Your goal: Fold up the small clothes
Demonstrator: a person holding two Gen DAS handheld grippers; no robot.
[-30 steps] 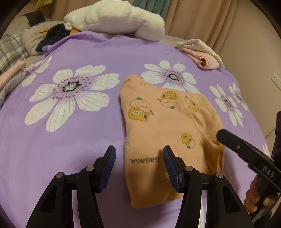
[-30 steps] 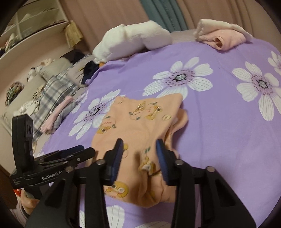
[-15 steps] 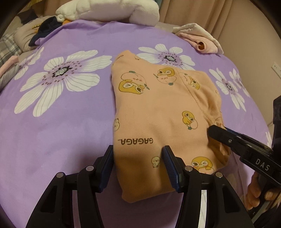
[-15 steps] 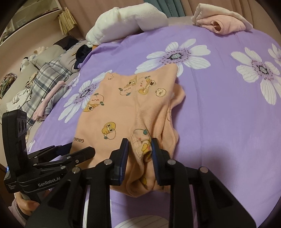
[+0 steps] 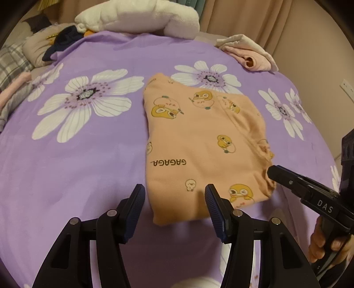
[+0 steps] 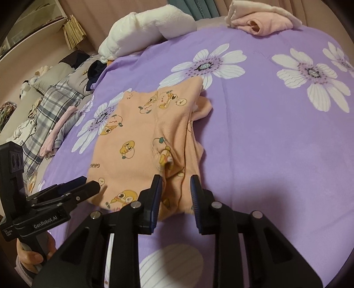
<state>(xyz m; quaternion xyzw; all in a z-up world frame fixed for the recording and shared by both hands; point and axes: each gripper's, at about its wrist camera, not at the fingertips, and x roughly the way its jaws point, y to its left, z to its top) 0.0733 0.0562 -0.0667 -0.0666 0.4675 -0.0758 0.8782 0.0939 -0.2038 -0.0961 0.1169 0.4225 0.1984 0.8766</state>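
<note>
1. The left gripper point(image 5: 174, 199) hangs just above the near edge of the orange garment point(image 5: 199, 141), jaws spread wide, nothing between them.
2. The right gripper point(image 6: 176, 190) sits at the garment's near right corner, jaws apart with bunched fabric lying between the pads; it does not look clamped.
3. The orange garment point(image 6: 141, 141), printed with little ducks and the word GAGAGA, lies mid-bed on the purple flowered bedspread point(image 5: 88, 155), already folded into a compact, rough rectangle.
4. Its left side is smooth; the right side is ruffled, with layers poking out.
5. Judgement: this piece looks mostly folded, needing perhaps one last fold or a tidy of that right edge.
6. Further off, a pink-and-cream bundle point(image 5: 247, 53) sits at the far edge, beside a white plush point(image 5: 137, 17).
</note>
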